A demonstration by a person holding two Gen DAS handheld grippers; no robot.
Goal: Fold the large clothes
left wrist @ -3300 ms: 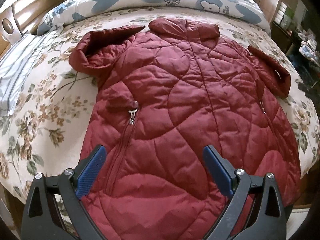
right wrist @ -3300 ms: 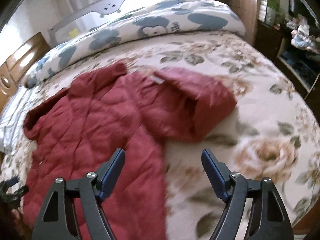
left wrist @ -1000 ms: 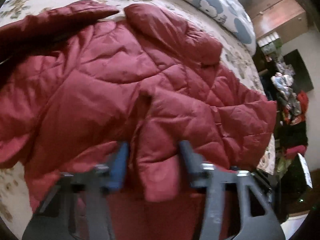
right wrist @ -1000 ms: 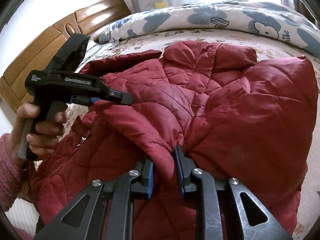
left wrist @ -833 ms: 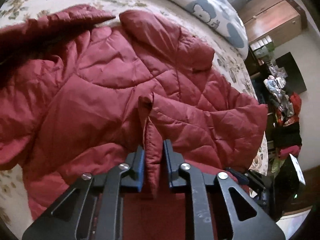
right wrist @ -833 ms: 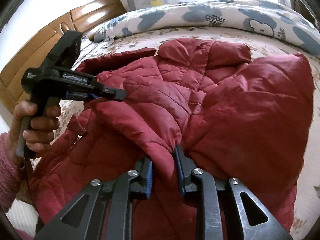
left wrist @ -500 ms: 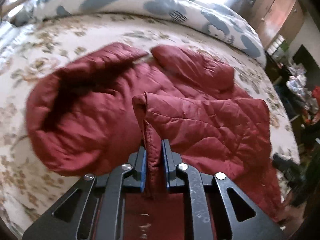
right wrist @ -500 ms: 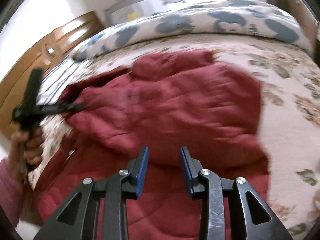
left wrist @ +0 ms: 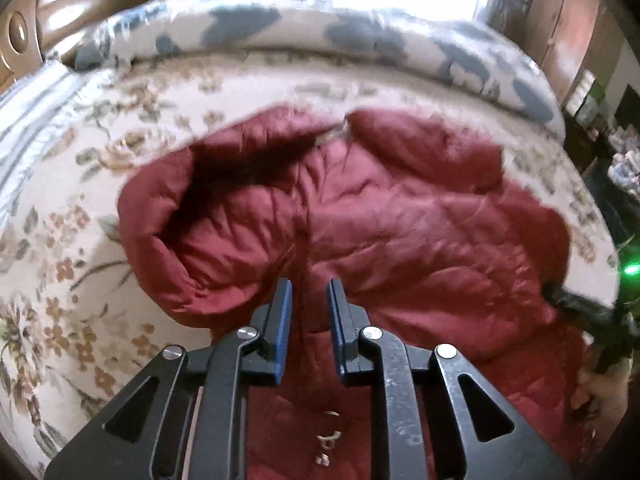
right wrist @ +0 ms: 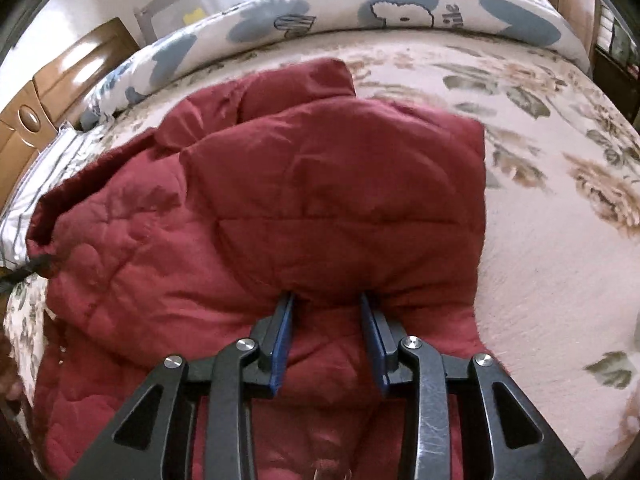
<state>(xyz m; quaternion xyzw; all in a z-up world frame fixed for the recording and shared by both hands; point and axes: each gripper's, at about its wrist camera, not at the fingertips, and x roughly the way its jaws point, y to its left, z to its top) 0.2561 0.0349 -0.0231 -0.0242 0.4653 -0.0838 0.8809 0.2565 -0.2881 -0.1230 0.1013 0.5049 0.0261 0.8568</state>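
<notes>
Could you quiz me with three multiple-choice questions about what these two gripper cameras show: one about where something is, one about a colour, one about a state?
1. Where does the quilted jacket lie?
A. On a floral bedspread
B. On a chair
C. On the floor

2. What colour is the jacket?
A. Blue
B. Dark red
C. Green

3. How is the jacket arranged?
A. On a hanger
B. Rolled into a ball
C. One side folded over the middle

Answers: 1 A, flowered fabric surrounds it. 2 B, both views show dark red quilting. 3 C, a flap lies across the body, its straight edge visible in the right wrist view.

One red quilted coat (left wrist: 400, 232), two grippers, one rolled duvet (right wrist: 360, 4), one bed (right wrist: 560, 240).
</notes>
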